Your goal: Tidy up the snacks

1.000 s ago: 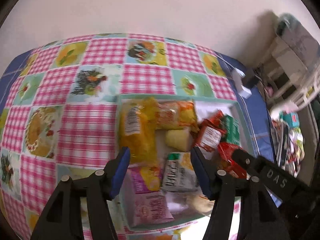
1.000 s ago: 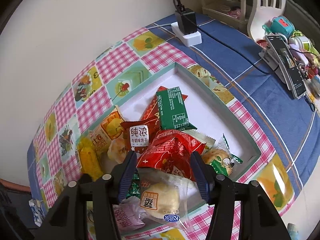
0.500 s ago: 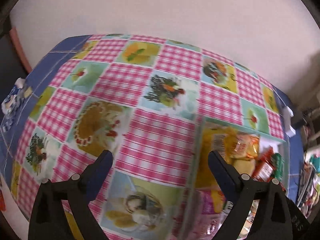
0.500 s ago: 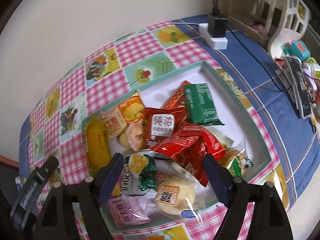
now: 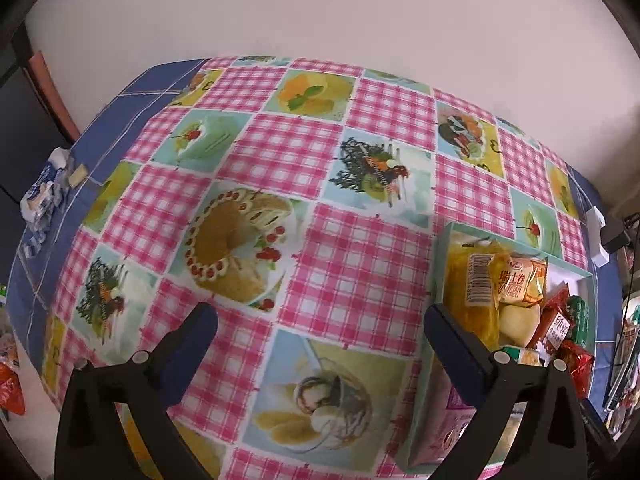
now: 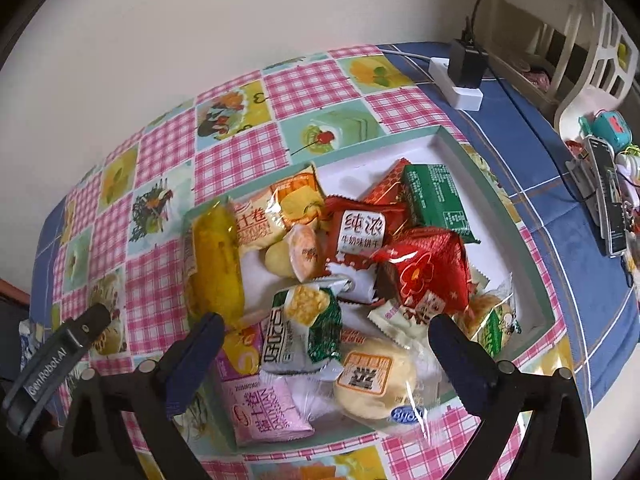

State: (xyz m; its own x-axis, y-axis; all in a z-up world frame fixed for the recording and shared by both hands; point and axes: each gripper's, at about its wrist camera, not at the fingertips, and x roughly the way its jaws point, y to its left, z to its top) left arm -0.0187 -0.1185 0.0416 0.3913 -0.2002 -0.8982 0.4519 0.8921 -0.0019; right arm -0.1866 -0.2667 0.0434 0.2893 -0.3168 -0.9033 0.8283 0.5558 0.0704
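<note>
A shallow teal-rimmed white tray (image 6: 448, 136) on the checked tablecloth (image 5: 360, 264) holds several wrapped snacks. Among them are a long yellow packet (image 6: 216, 264), a green packet (image 6: 436, 200), a red foil packet (image 6: 428, 272) and a round bun packet (image 6: 372, 376). My right gripper (image 6: 325, 322) hovers over the tray's near half; its jaws are opening, with nothing pinched between them. My left gripper (image 5: 320, 316) hangs over bare tablecloth left of the tray (image 5: 440, 264). Its jaws are opening too, and nothing is between them.
A white power strip with a black adapter (image 6: 464, 76) lies behind the tray, with a white rack (image 6: 580, 40) and a phone on a stand (image 6: 608, 196) to the right. A blue-white packet (image 5: 40, 196) sits at the table's far left edge.
Both grippers' jaws have spread much wider. The left gripper has swung left, off the tray and over the tablecloth. The right one has rolled and stays over the snacks.
</note>
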